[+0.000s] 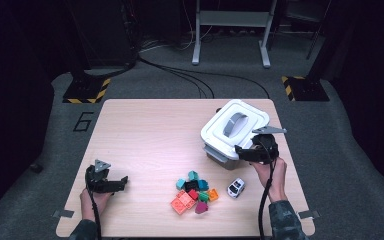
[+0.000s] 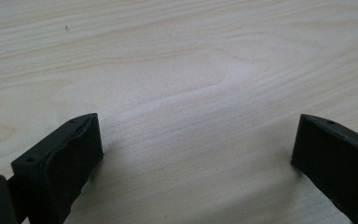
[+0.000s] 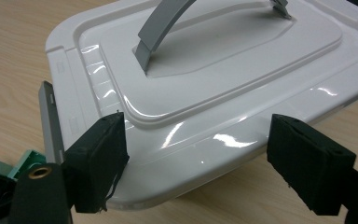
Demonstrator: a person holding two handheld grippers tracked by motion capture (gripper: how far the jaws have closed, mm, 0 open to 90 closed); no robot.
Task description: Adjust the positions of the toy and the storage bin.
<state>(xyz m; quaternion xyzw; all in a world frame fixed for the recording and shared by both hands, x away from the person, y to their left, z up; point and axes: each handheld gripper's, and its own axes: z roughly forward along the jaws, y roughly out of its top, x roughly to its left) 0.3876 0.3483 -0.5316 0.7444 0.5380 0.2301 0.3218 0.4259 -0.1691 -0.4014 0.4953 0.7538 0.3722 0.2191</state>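
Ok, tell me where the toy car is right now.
In the high view the toy car sits on the table right of the block pile, just below the white box.

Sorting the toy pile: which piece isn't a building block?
The white toy car, lying on the table just right of the blocks; unlike them it is white and car-shaped.
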